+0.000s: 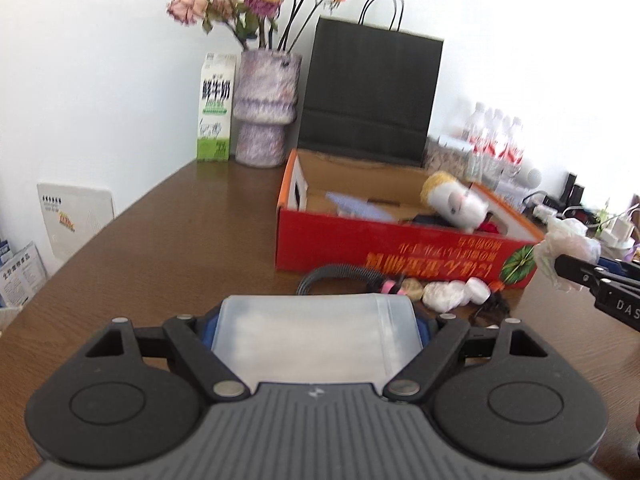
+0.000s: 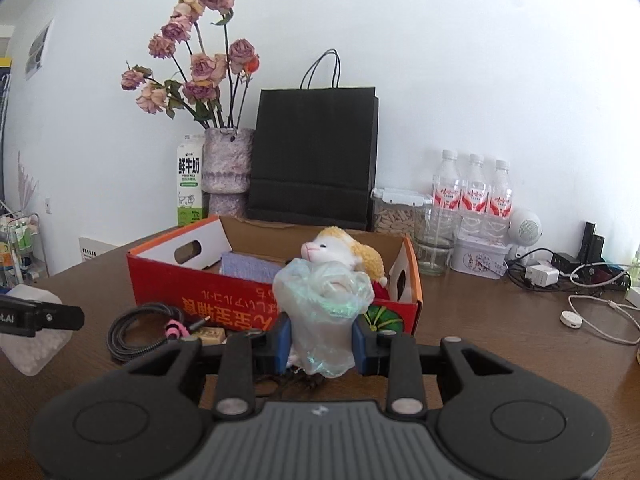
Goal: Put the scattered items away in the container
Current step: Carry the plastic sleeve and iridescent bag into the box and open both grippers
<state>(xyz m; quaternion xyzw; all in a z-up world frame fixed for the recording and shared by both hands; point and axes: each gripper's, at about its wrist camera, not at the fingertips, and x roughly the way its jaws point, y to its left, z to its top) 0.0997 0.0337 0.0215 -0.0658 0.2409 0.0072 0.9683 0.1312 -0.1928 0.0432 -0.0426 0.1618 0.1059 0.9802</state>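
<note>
The red cardboard box (image 1: 400, 250) (image 2: 224, 300) stands open on the brown table with a plush sheep (image 1: 454, 198) (image 2: 340, 250) inside. My left gripper (image 1: 316, 332) is shut on a clear zip bag (image 1: 316, 336) of white beads, also in the right wrist view (image 2: 32, 344), held in front of the box. My right gripper (image 2: 322, 344) is shut on a crumpled clear plastic bag (image 2: 324, 304) (image 1: 568, 248) near the box's front right corner. A coiled black cable (image 1: 340, 276) (image 2: 140, 330), small white packets (image 1: 452, 294) and a small block (image 2: 210, 334) lie before the box.
A milk carton (image 1: 215, 108), a vase of dried roses (image 1: 266, 108) and a black paper bag (image 1: 368, 92) stand behind the box. Water bottles (image 2: 472, 192), a jar, a tin, chargers and cables (image 2: 600, 316) crowd the right side of the table.
</note>
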